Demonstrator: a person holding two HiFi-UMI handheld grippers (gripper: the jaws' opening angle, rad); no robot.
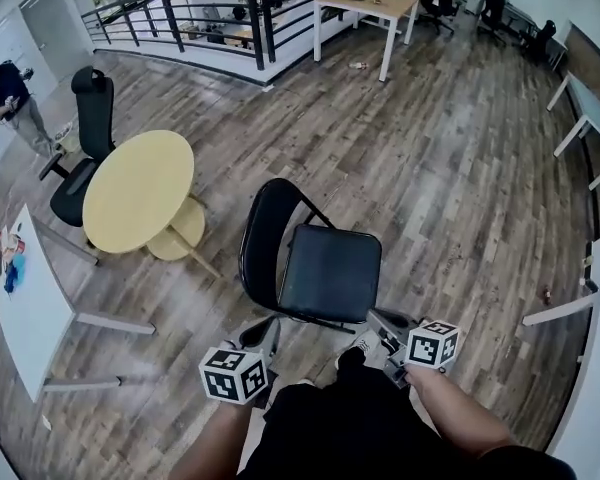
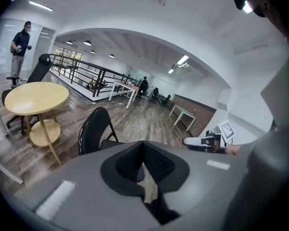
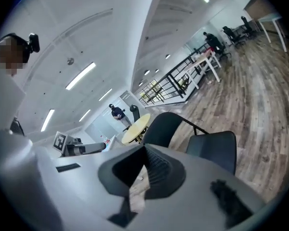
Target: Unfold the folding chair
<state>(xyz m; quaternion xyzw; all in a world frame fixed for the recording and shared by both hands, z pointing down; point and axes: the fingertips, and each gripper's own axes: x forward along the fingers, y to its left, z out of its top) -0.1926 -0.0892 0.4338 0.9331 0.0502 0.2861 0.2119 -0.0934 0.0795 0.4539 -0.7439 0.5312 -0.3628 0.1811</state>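
The black folding chair point(image 1: 325, 271) stands unfolded on the wood floor in front of me, seat level and backrest point(image 1: 263, 230) upright at its left. It also shows in the left gripper view, chair point(image 2: 93, 129), and in the right gripper view, chair point(image 3: 213, 146). My left gripper point(image 1: 269, 332) hovers near the seat's front left corner, apart from it, jaws shut with nothing in them point(image 2: 143, 159). My right gripper point(image 1: 382, 321) hangs by the front right corner, also shut and empty point(image 3: 144, 170). Each gripper sees the other: right gripper point(image 2: 203, 141), left gripper point(image 3: 82, 149).
A round yellow table point(image 1: 140, 190) stands left of the chair, with a black office chair point(image 1: 88, 128) behind it. A person point(image 1: 5, 93) stands at far left. A white table point(image 1: 25, 288) lies at left, a railing point(image 1: 210, 13) and wooden table point(image 1: 372, 3) far back, white tables point(image 1: 590, 108) at right.
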